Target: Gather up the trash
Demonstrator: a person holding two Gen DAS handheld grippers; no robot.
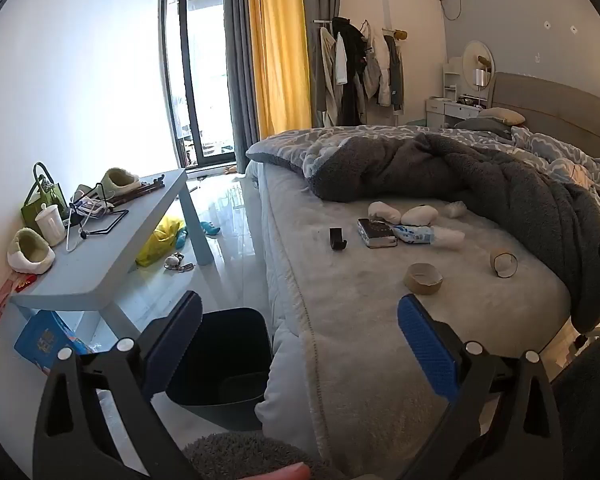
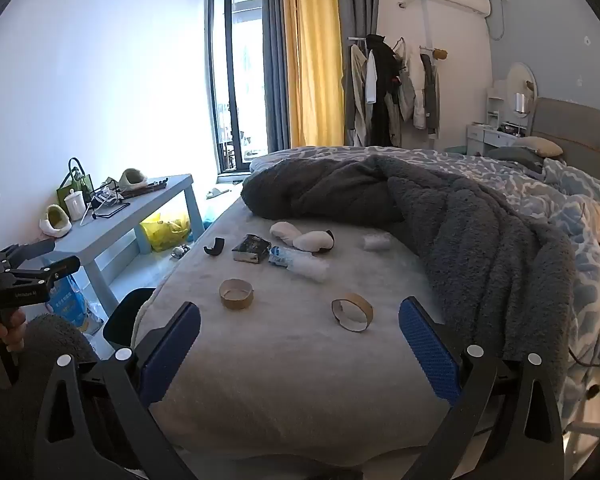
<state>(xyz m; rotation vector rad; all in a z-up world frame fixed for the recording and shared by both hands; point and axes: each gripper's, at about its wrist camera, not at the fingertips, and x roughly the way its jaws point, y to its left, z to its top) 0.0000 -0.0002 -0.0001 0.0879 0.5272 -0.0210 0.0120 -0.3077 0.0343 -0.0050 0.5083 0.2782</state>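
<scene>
Hovering over the foot of the grey blanket-covered bed (image 2: 300, 380), your right gripper (image 2: 300, 328) has its blue-padded jaws spread wide w/ nothing between them. Trash lies ahead of it: a torn brown cardboard tape ring (image 2: 352, 312) just beyond the tips, a second squat cardboard ring (image 2: 236, 293) to its left. Farther back sit a crushed clear plastic bottle w/ blue label (image 2: 298, 262), a small dark box (image 2: 251, 254), a black curved clip (image 2: 214, 247), two cream pads (image 2: 300, 236) and a wad of clear wrap (image 2: 375, 242), all near the rumpled dark grey fleece duvet (image 2: 460, 216).

Your left gripper (image 1: 300, 328) is likewise wide open & empty, at the bed's left edge. The black plastic bin (image 1: 224, 364) stands on the floor right below its left finger, beside the light blue low table (image 1: 112, 256).
</scene>
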